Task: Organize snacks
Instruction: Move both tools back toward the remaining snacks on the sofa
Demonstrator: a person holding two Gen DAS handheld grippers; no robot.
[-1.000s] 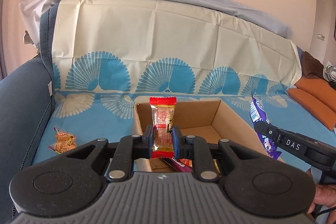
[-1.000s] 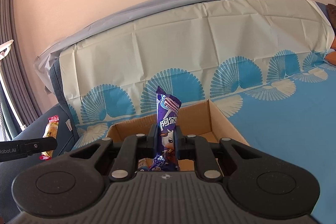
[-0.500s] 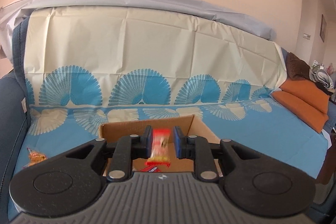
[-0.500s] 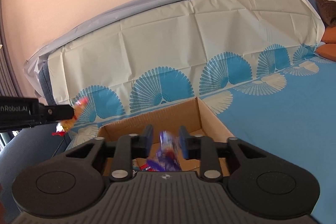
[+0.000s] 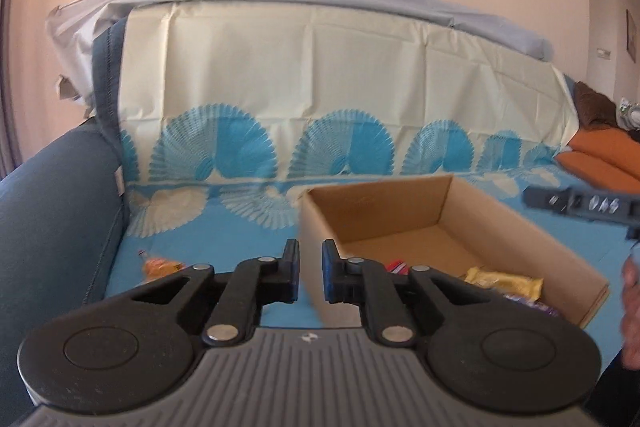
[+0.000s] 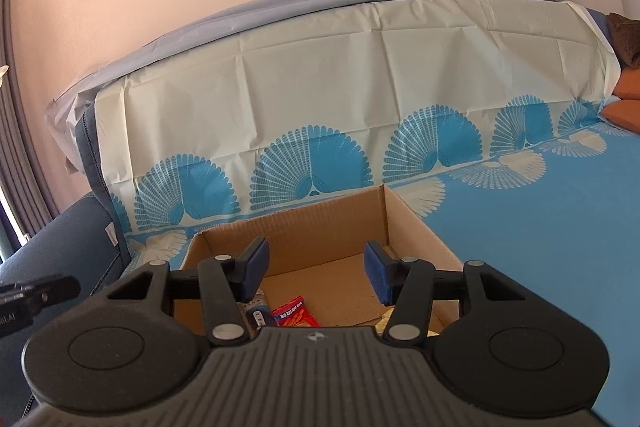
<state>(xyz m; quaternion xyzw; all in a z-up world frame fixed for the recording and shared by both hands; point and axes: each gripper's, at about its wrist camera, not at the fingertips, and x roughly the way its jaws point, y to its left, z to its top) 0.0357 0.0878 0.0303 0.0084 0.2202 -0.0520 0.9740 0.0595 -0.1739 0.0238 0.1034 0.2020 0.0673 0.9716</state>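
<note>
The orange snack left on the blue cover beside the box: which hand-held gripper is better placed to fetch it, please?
Left. The left hand-held gripper is empty, with the orange snack just ahead to its left; the right hand-held gripper sits over the box.

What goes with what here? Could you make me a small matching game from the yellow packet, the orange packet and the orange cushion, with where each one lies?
Things:
1. yellow packet
2. orange packet
3. orange cushion

Places:
A. on the blue cover, left of the cardboard box
B. far off to the right, beyond the box
C. inside the box

Pairs: 1-C, 2-A, 3-B.
</note>
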